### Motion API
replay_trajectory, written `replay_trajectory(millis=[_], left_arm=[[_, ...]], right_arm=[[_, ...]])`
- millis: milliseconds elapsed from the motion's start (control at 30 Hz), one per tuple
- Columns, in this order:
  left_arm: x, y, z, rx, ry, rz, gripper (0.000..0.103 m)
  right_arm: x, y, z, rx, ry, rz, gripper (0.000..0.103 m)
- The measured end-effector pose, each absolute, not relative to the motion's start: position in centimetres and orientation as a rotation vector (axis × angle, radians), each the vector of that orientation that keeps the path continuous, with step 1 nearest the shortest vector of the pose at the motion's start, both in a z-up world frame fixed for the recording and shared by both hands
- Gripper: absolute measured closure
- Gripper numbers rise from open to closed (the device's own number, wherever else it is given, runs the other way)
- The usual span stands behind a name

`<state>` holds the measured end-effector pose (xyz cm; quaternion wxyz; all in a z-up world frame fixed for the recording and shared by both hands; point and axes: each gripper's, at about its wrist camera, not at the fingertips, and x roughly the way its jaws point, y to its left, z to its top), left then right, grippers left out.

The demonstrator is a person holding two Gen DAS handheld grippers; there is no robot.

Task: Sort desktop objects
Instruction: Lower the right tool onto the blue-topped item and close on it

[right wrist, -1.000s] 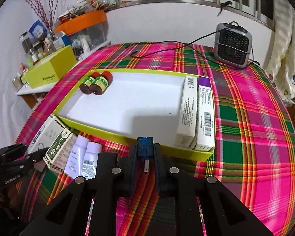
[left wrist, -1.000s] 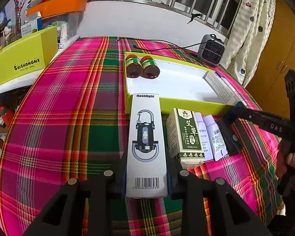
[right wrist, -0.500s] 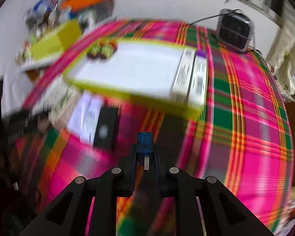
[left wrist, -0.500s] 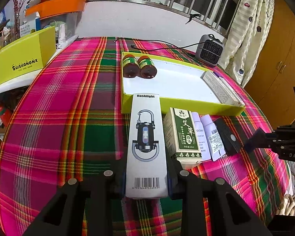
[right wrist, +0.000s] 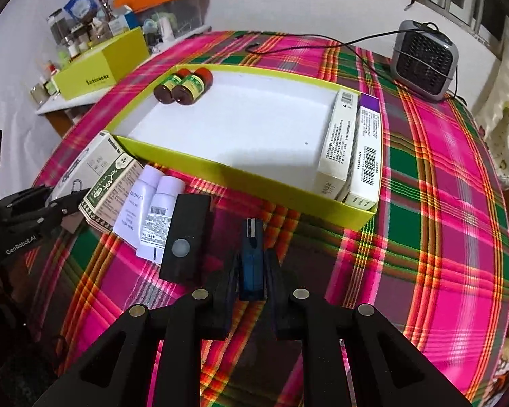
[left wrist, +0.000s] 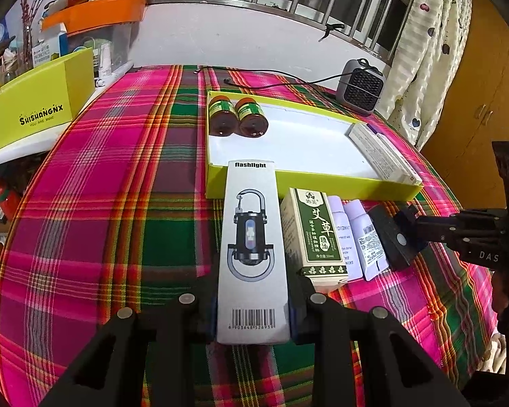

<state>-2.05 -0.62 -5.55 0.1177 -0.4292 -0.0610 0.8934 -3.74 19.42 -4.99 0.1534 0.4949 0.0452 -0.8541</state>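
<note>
The left tongs point(left wrist: 252, 308) are clenched on the near end of a long white flashlight box point(left wrist: 252, 247), one pad on each long side by the barcode. The box points away toward the yellow tray point(left wrist: 308, 186), its far end reaching the tray's near wall; whether it rests on the cloth or is lifted I cannot tell. It looks like light, stiff cardboard that would dent under a hard squeeze. Held by one end, it may droop or swing, so a hold nearer the middle would likely carry it better.

The right tongs point(right wrist: 252, 271) grip a small blue USB stick point(right wrist: 252, 257) across its narrow body, the metal plug pointing forward. It is hard, smooth and very light, likely to twist or slip between the pads, and it sits over the plaid table point(right wrist: 441, 203) just short of the tray's near wall.

Just left of the stick lies a flat black box point(right wrist: 186, 237), then two pale bottles point(right wrist: 152, 210) and a green herbal-oil carton point(right wrist: 110, 186), all outside the tray. Inside it, two brown jars point(right wrist: 183, 86) lie in the far left corner and two white boxes point(right wrist: 353, 146) stand along the right wall. A small grey heater point(right wrist: 424, 61) stands beyond.
</note>
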Motion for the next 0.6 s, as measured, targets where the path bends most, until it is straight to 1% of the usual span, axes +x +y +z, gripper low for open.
replay_trajectory(millis=[333, 400, 600], left_arm=[[-2.7, -0.42, -4.96, -1.229, -0.146, 2.646, 0.073], [-2.63, -0.4, -4.95, -1.226, -0.143, 2.651, 0.073], [-2.12, -0.57, -4.5, -1.203, -0.135, 2.665, 0.073]], right_arm=[[-4.1, 19.62, -6.05, 1.392, 0.066, -2.463, 0.085], [-4.0, 19.61, -6.03, 1.378, 0.061, -2.464, 0.087], [-3.32, 19.9, -5.8, 1.35, 0.032, -2.478, 0.087]])
